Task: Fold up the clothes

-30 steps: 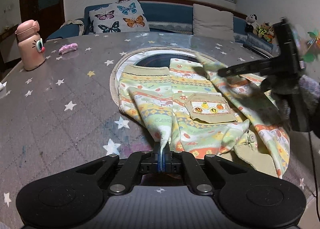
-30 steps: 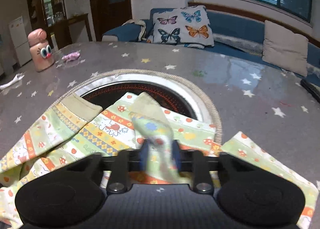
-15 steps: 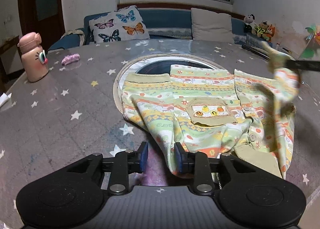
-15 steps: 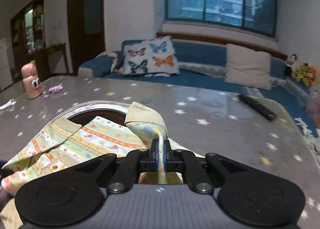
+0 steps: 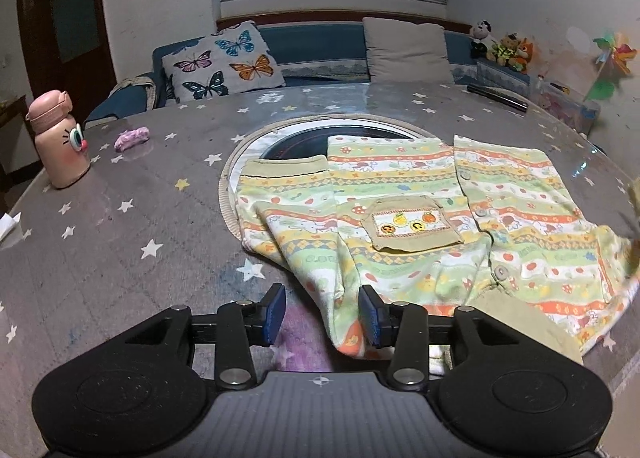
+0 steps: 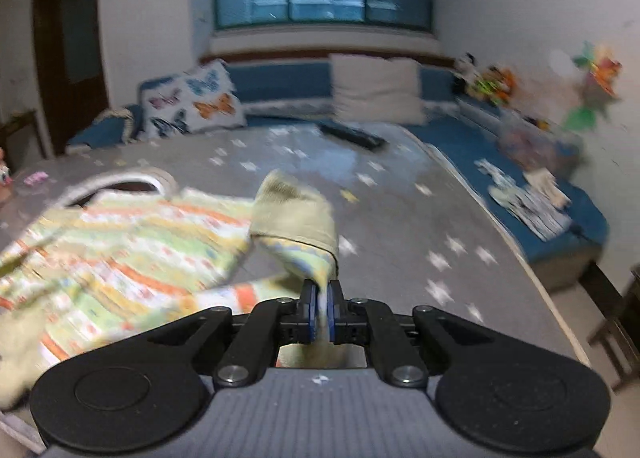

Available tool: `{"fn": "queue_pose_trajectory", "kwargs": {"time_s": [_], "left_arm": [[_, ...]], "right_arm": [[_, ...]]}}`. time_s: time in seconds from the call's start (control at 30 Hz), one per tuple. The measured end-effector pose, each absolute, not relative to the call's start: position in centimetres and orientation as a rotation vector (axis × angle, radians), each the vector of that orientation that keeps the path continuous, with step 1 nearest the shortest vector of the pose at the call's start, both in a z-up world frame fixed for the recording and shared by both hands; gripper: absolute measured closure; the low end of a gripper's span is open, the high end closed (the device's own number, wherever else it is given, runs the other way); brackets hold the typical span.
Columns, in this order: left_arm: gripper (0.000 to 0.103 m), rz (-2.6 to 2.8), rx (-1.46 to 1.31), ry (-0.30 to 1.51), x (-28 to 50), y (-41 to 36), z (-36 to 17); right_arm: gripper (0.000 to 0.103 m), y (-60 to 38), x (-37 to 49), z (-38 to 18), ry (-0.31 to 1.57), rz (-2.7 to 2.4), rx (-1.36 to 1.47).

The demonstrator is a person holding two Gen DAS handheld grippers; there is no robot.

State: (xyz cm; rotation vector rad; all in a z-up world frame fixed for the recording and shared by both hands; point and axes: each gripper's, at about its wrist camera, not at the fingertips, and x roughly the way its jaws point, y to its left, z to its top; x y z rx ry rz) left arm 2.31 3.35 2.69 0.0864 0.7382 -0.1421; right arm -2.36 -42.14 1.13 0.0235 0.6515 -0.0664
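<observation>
My left tool [image 5: 322, 318] is spreading its jaws, a fold of the patterned garment [image 5: 404, 213] lying loose between the pads. The garment sprawls across the starred worktop [image 5: 100, 258], partly over the round inset. My right tool [image 6: 319, 312] is just starting to loosen but still pinches the garment's cuffed sleeve [image 6: 296, 217], lifted at the right.

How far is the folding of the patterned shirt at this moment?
Done: the shirt lies spread on the table, not yet folded. In hand: the right gripper is shut on a sleeve; the left gripper is opening, cloth between its pads untouched. Left: every fold.
</observation>
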Motion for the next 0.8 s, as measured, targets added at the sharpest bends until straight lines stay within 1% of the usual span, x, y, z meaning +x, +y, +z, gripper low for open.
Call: {"fn": "queue_pose_trajectory", "kwargs": {"time_s": [0.13,0.17,0.3,0.4,0.5,0.8], "left_arm": [[0.057,-0.147,0.108,0.721,1.9,3.3,3.2],[0.057,-0.145,0.112,0.716,1.9,3.3,3.4],[0.057,-0.145,0.12,0.686,2.3,3.3,4.4],[0.058,-0.153,0.126,0.672,3.2,3.1,4.8],[0.059,-0.155,0.142,0.667,4.8,2.6,4.9],[0.06,-0.192,0.156,0.717,12.0,1.1,3.5]], "right_arm": [[0.087,-44.2,-3.1,-0.2,0.688,-0.159,0.041],[0.087,-44.5,-3.3,-0.2,0.68,-0.179,0.038],[0.081,-45.0,-3.7,1.1,0.612,-0.223,0.015],[0.081,-44.9,-3.3,2.4,0.565,-0.212,0.025],[0.081,-43.8,-2.4,2.7,0.56,-0.146,0.039],[0.081,-37.7,3.6,0.1,0.657,0.104,0.053]]}}
